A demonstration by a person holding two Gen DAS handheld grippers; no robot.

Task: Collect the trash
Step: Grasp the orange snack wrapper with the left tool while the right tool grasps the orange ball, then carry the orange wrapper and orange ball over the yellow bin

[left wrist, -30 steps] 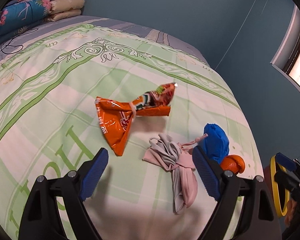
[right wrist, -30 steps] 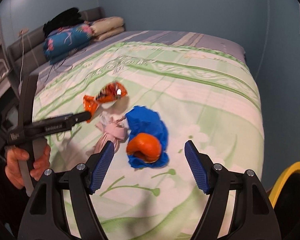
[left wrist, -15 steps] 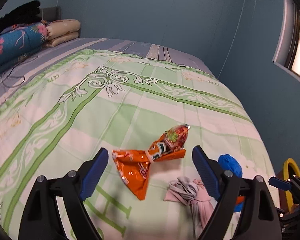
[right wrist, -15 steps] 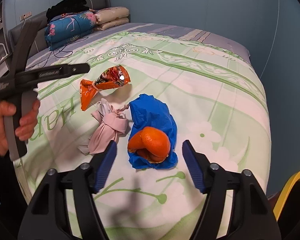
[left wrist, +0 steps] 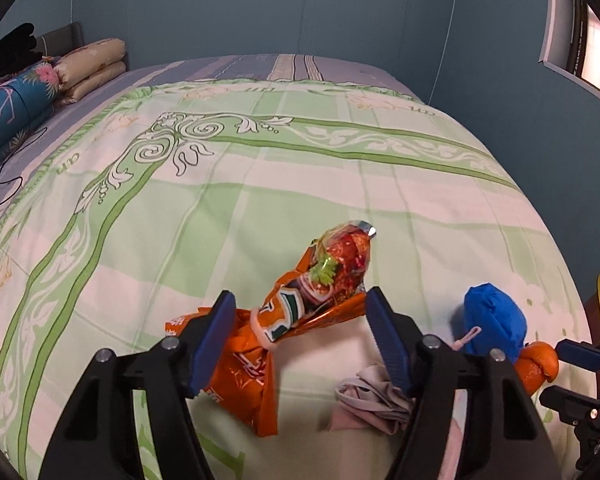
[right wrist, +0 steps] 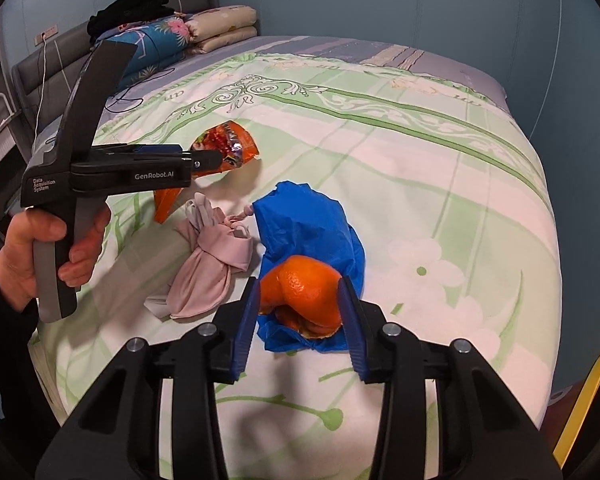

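Bedspread [right wrist: 440, 168] scene; left tool [right wrist: 210, 159] reads "GenRobot.AI".

"GenRobot.AI", "Data Acquisition System": left gripper [right wrist: 204, 159]

The far half of the bed [left wrist: 300, 168] lies open, its green-patterned quilt bare from the scrollwork back to the striped sheet; at the far left, folded bedding and pillows [right wrist: 204, 28] block the head end, with a dark cable [right wrist: 132, 92] trailing onto the cover near them; the near right is crowded: orange snack wrapper [left wrist: 300, 312], pink cloth bundle [right wrist: 212, 264], blue bag [right wrist: 308, 232] and orange peel [right wrist: 304, 296] sit close together, the peel resting on the bag, the cloth just beside it; the left gripper [left wrist: 300, 336] straddles the wrapper, the right gripper [right wrist: 300, 312] flanks the peel, both closing; right of the bag the quilt is clear to the edge, where a yellow rim [right wrist: 592, 396] stands.
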